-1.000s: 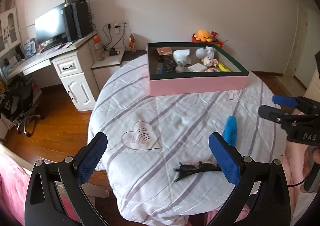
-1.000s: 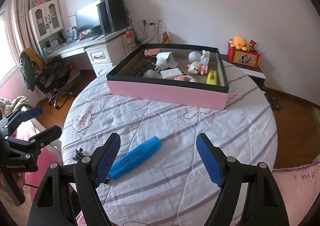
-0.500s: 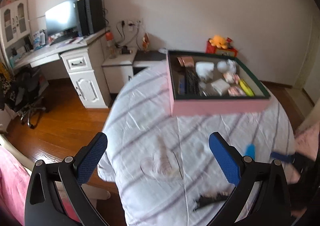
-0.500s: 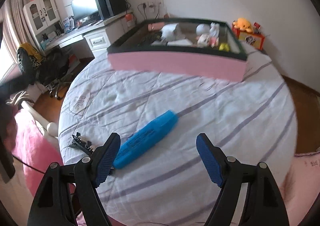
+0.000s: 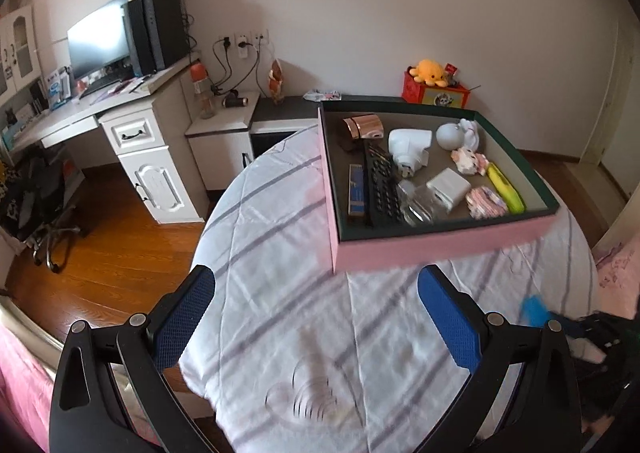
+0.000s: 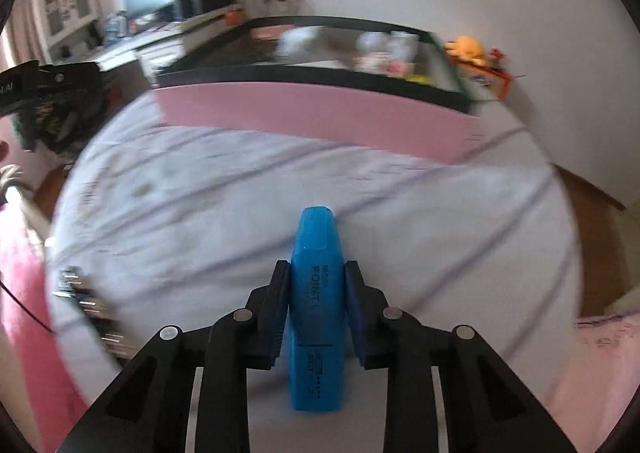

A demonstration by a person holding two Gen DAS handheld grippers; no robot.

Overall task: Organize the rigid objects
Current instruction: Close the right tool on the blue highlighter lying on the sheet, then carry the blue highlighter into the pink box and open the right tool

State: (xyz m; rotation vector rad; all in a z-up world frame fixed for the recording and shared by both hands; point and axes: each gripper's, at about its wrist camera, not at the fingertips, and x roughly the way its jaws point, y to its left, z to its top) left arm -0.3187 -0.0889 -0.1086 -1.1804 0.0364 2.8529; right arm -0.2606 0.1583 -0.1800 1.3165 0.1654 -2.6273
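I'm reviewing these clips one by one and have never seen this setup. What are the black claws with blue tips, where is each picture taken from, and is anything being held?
There is no robot here. A person holds a hand-operated two-finger clamp in each hand, and each clamp carries a wide-angle camera looking along its fingers.

The left view shows the left gripper, open and empty, over a round table with a striped cloth. On the table stands a pink box holding small items, among them a yellow marker and a black keypad-like device.

The right view shows the right gripper, whose jaws have just been closing: its pads now press both sides of a blue highlighter. A dark hair clip lies blurred at the table's left edge.
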